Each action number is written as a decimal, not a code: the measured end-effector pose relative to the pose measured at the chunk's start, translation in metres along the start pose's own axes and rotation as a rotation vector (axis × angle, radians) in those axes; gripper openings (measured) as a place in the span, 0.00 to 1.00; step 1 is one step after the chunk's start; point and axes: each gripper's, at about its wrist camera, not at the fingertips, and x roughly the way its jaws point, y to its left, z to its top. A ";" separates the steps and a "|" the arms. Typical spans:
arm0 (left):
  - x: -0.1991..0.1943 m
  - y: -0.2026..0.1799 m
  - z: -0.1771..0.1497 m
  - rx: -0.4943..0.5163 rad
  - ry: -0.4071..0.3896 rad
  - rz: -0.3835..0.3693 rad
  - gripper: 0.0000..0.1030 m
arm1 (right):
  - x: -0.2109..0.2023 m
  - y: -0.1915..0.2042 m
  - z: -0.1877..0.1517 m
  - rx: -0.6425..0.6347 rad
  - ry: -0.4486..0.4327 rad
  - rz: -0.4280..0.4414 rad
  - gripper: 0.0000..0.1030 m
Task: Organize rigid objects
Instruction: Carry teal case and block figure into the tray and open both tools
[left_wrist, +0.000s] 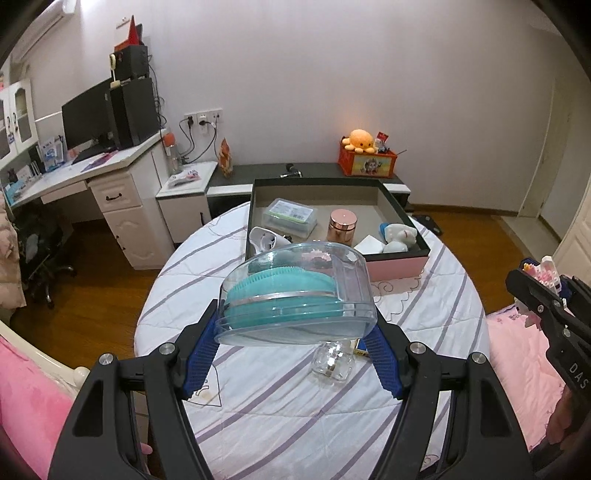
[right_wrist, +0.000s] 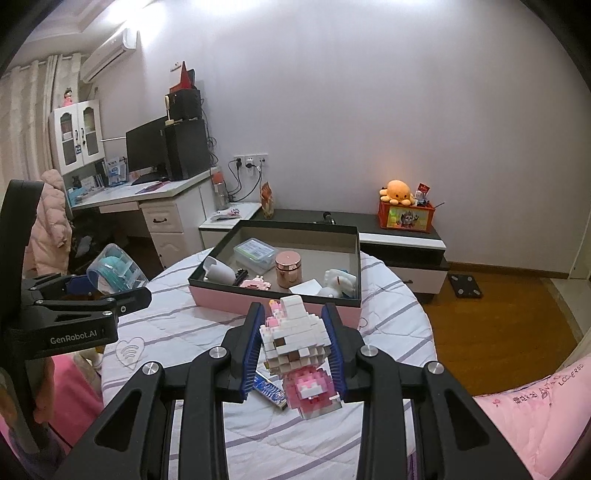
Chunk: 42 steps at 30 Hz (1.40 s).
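Observation:
My left gripper (left_wrist: 295, 332) is shut on a clear plastic case holding a teal silicone brush (left_wrist: 295, 295), lifted above the round table (left_wrist: 258, 406). It shows at the left of the right wrist view (right_wrist: 114, 275). My right gripper (right_wrist: 295, 343) is shut on a white and pink block figure (right_wrist: 299, 350), held above the table; it shows at the right edge of the left wrist view (left_wrist: 543, 277). A pink box with a dark rim (left_wrist: 399, 264) stands at the table's far side, also in the right wrist view (right_wrist: 258, 306).
The box holds a clear case (left_wrist: 291, 216), a rose-gold jar (left_wrist: 341, 225), a white toy (left_wrist: 400, 236) and other items. A small glass jar (left_wrist: 332, 362) and a blue item (right_wrist: 271, 391) lie on the table. Pink bedding flanks the table. A desk and low cabinet stand behind.

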 end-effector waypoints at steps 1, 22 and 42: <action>-0.002 0.000 0.000 0.001 -0.005 0.002 0.71 | -0.002 0.001 0.000 0.000 -0.004 0.001 0.32; -0.005 0.001 0.000 0.005 0.000 0.004 0.71 | -0.006 0.003 -0.004 -0.001 -0.005 0.001 0.32; 0.126 -0.009 0.076 0.060 0.159 -0.025 0.71 | 0.114 -0.024 0.044 -0.030 0.110 0.009 0.32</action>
